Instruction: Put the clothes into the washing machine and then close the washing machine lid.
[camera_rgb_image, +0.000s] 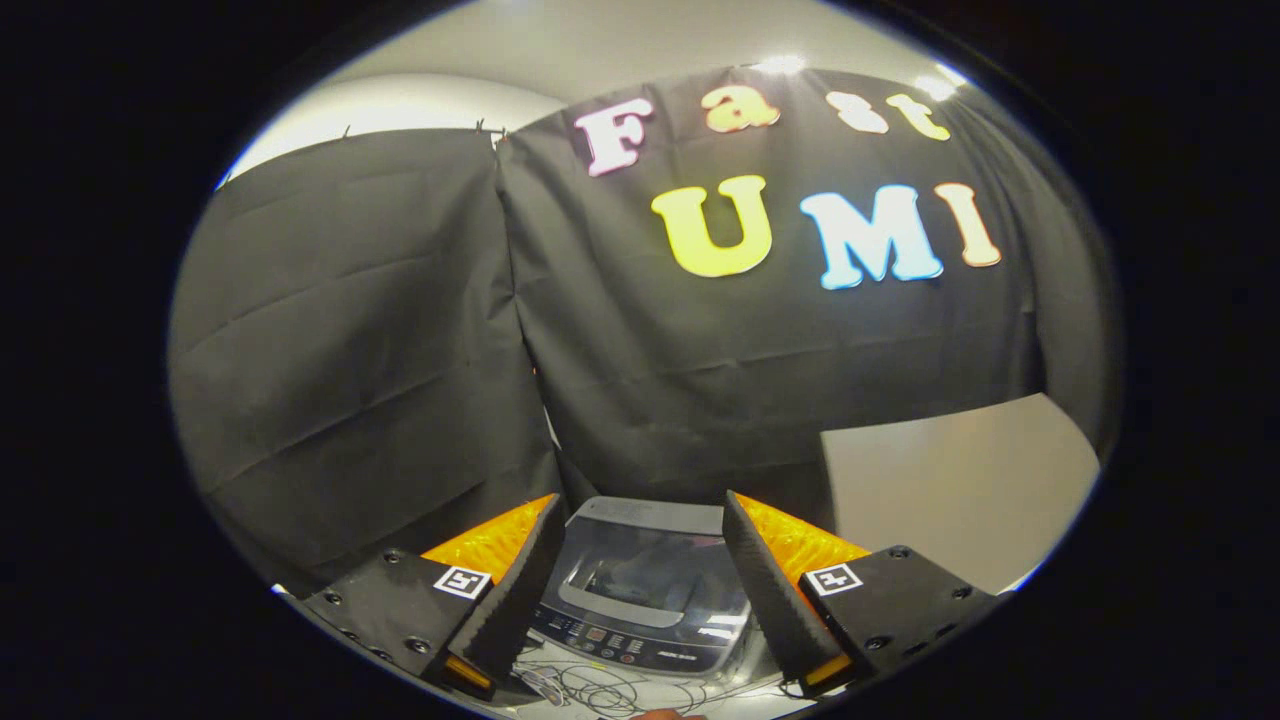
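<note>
Spread wide and holding nothing, the gripper (640, 590) frames the washing machine (640, 600) straight ahead and below; its lid (645, 565) looks shut, though glare makes that uncertain.

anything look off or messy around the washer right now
A loose tangle of thin cables lies on the surface just in front of the washing machine, below its control panel. The tinted lid is down. The tongs are open, holding nothing.
</note>
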